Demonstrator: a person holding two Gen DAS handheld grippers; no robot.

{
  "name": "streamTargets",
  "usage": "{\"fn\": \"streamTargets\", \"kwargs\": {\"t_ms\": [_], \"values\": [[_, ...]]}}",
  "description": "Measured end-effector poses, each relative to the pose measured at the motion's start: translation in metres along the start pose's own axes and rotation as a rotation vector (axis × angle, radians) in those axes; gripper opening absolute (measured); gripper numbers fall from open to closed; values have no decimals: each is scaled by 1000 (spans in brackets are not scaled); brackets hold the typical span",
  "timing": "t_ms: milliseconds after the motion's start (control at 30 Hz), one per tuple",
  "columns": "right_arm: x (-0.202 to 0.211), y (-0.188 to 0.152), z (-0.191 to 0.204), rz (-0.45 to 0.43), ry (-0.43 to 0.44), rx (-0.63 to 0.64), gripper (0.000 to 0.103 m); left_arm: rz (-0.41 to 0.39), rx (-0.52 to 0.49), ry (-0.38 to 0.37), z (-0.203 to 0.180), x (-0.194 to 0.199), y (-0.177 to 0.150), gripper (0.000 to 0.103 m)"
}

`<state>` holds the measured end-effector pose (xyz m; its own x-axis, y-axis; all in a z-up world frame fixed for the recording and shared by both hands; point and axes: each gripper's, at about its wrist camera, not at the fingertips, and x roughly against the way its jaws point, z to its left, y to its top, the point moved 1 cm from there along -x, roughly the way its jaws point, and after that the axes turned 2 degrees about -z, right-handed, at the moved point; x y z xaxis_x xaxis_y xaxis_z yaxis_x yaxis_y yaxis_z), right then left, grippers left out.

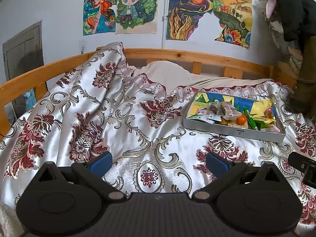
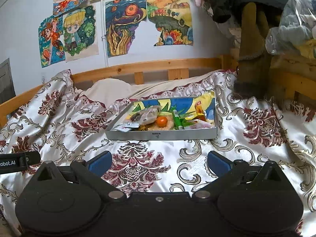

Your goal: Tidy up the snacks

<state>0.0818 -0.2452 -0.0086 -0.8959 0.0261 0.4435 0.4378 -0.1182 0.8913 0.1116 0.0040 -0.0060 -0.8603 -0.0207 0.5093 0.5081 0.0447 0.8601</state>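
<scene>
A shallow grey box (image 1: 233,131) (image 2: 162,135) with a colourful lining sits on the bed and holds several snacks. Among them are an orange fruit (image 1: 241,120) (image 2: 161,121), a green stick packet (image 1: 250,118) (image 2: 177,119), brown wrapped bars (image 1: 227,108) (image 2: 150,114) and a yellow packet (image 1: 261,104). My left gripper (image 1: 159,164) is open with nothing between its blue pads, low over the quilt, left of and nearer than the box. In the right wrist view my right gripper (image 2: 159,163) is open and empty too, directly in front of the box's near wall.
A silky white quilt (image 1: 98,118) (image 2: 256,138) with dark red floral patterns covers the bed, bunched up at the left. A wooden bed rail (image 1: 177,54) (image 2: 158,63) runs behind, drawings hang on the wall, and clothes and bagged things (image 2: 292,29) hang at the right.
</scene>
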Motion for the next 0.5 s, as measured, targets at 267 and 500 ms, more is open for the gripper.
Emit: {"fn": "streamTargets", "kwargs": {"t_ms": [267,500], "values": [[-1,0,0,3,-3,2,102,2,-3,5,0,-1,-1,103],[-1,0,0,4,-2,2,102,-2,-5,8,-1,-1,-1,103]]}}
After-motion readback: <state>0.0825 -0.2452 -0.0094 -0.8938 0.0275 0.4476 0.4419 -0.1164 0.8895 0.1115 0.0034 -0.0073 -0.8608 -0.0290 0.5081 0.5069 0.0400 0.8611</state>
